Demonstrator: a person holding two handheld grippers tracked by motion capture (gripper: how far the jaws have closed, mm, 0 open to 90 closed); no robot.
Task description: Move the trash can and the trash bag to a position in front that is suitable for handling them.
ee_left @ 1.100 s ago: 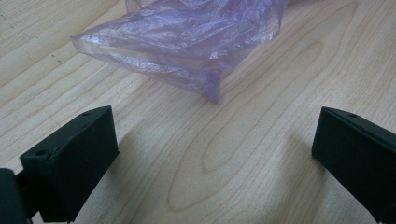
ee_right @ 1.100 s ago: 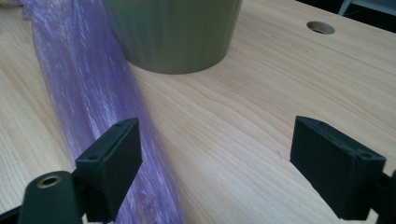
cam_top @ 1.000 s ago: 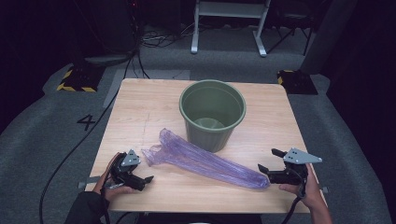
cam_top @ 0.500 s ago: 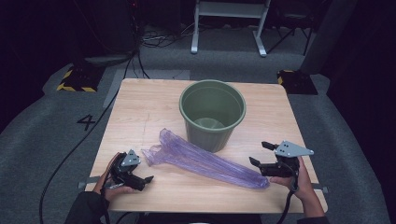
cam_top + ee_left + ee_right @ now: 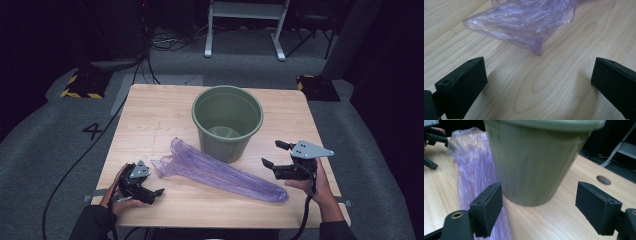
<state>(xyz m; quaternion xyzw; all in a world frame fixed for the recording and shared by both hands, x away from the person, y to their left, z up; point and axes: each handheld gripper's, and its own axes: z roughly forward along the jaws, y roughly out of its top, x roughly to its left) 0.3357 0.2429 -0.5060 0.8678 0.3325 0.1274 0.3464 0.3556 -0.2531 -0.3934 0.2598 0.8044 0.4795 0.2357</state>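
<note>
In the high view, a purple plastic bag (image 5: pixel 220 172) lies flat and crumpled on the wooden counter (image 5: pixel 150 120), stretched in a long strip from near the person's left hand to the front right, its middle passing just in front of a green bucket (image 5: pixel 227 122) that stands upright and looks empty. The left gripper (image 5: pixel 145 186) rests low on the counter near the bag's ruffled end, apart from it; the right gripper (image 5: pixel 272 159) hangs just beside the bag's far end and the bucket's base, jaws spread wide and holding nothing. Judging from this, the work, which looks like lining the bucket with the bag, has hardly begun: the bag is not lifted, not opened, and no part of it is over the rim. In the left gripper view, the two black jaws stand wide apart with bare wood between them, and the bag's open, wrinkled edge (image 5: pixel 524 27) lies ahead, near but untouched. In the right gripper view, the jaws are also wide, framing the bucket's wall (image 5: pixel 534 167), with the bag (image 5: pixel 471 165) running along the counter to the left of it and behind the left jaw; whether that jaw brushes the film I cannot tell. Everything is left: gripping the bag, spreading its mouth, and seating it in the bucket.
</note>
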